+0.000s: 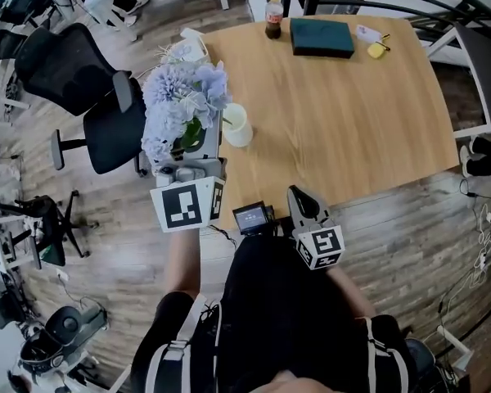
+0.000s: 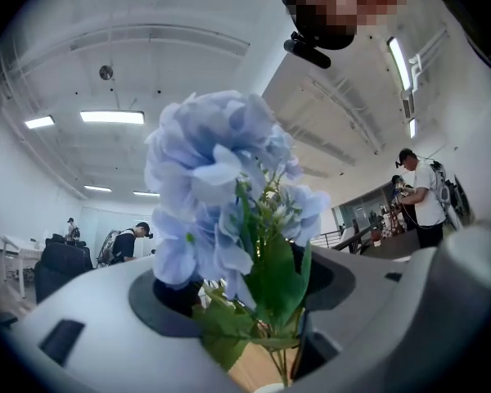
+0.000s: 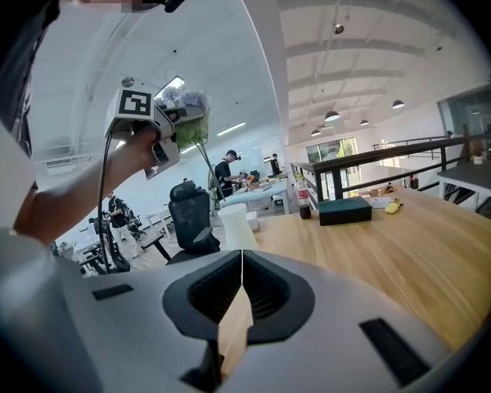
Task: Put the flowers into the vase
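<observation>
We are at the step where the bunch of pale blue cloth flowers with green leaves [image 1: 184, 97] goes into the small white round vase [image 1: 238, 126]. Our left hand-held gripper [image 1: 188, 170] is closed on the green stems and holds the bunch up in the air, over the left edge of the light wooden table [image 1: 344, 121]. In the left gripper view the stems sit right between the two jaws, with the big blue heads above and a bit of white vase rim at the very bottom. The vase stands upright on the table, just beside the flowers, on their right in the head view. A thin stem runs down from the bunch toward the mouth of the vase, but we cannot tell if its tip is inside. Our right hand-held gripper [image 1: 297, 196] hangs near the table's front edge, well apart from the vase, with its jaws pressed together and nothing in them. We think the next move is to bring the stem ends over the vase mouth, lower them straight in, and only then let go. The bunch looks big and top-heavy for such a small vase, so the vase could tip.
</observation>
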Demonstrator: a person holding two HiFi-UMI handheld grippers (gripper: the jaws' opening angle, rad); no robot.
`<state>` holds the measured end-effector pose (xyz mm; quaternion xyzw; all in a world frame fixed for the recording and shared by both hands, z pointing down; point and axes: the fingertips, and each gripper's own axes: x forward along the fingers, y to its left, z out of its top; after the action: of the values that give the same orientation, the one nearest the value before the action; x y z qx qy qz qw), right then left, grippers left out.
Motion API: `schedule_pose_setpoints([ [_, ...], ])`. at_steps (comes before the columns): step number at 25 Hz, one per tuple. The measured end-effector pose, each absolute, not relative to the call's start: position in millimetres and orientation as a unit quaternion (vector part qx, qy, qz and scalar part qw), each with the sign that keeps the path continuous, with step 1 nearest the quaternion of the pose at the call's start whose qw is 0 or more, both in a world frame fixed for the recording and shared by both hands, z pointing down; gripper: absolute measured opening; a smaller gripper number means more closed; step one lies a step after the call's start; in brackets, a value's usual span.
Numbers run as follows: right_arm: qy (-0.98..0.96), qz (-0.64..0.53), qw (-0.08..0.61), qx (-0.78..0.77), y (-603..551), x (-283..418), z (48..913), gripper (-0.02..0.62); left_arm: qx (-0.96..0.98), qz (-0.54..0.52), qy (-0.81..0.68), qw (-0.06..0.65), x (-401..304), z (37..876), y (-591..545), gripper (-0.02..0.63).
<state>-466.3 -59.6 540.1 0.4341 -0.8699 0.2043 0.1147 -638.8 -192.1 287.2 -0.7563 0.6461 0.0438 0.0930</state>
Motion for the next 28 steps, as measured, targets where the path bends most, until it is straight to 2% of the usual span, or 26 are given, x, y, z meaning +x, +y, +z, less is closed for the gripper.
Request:
schedule_pose_setpoints([
  [15, -0.840, 0.211, 0.137, 0.481, -61, -444, 552, 0.018, -0.762, -0.008, 0.646, 0.040, -626, 429, -242, 0.365],
  [28, -0.833, 0.211, 0.153, 0.488, -62, -443, 556, 0.018, -0.768, -0.041, 0.637, 0.043, -613, 479, -249, 0.365],
])
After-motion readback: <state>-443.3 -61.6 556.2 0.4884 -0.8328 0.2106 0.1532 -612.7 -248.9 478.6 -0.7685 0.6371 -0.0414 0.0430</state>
